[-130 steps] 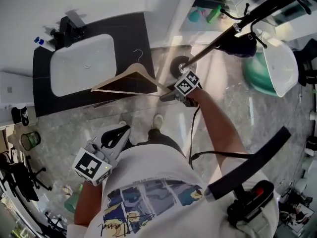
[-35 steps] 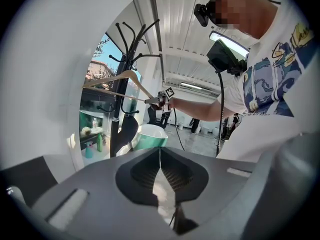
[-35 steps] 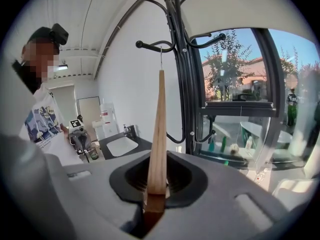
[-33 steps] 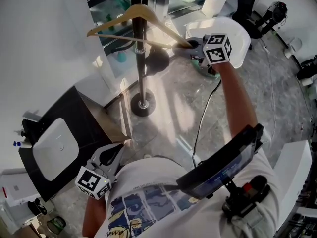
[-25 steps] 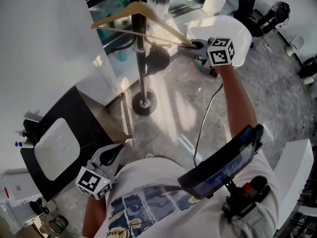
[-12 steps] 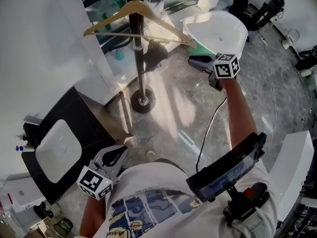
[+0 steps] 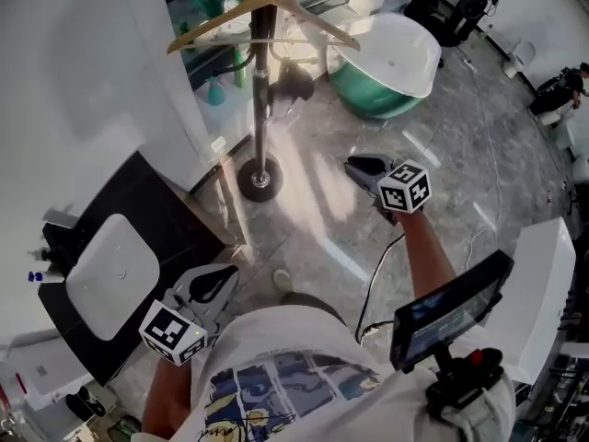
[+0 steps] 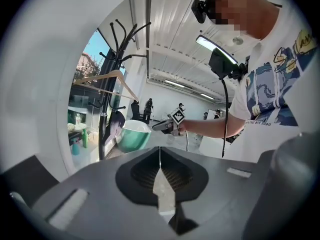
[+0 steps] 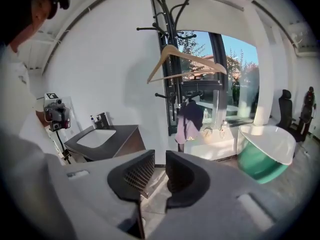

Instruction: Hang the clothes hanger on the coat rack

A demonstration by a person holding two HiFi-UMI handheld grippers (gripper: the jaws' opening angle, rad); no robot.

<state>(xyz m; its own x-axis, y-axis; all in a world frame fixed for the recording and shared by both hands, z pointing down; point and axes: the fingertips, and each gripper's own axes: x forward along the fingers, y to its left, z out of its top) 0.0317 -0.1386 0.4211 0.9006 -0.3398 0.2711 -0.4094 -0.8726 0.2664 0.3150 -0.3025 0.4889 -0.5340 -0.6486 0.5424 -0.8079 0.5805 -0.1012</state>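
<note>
The right gripper (image 7: 357, 165) has its dark, waffle-textured jaws a narrow gap apart. They have just been closing, and only bare floor shows between them. It hangs low over the floor, well apart from the rack. The left gripper (image 7: 224, 273) is held near the person's waist, its moulded grey jaws meeting at the tips with nothing in them.

The clothes hanger (image 7: 317, 17) is pale, smooth wood, a shallow triangle with a thin crossbar. It hangs on the coat rack (image 7: 260, 99), up against the pole and level. The rack is a slim metal pole on a round disc foot, with curved dark pegs at its top.

Right of the rack sits a round tub (image 7: 391, 63), white inside and teal outside. To the near left stands a dark cabinet (image 7: 152, 196) with a white rounded-rectangle sink (image 7: 110, 279) sunk into it.

The floor (image 7: 442, 164) is polished grey stone with a mottled pattern, and sunlight falls across it by the rack's foot. A plain white wall (image 7: 83, 81) runs along the left, and tall windows stand behind the rack.
</note>
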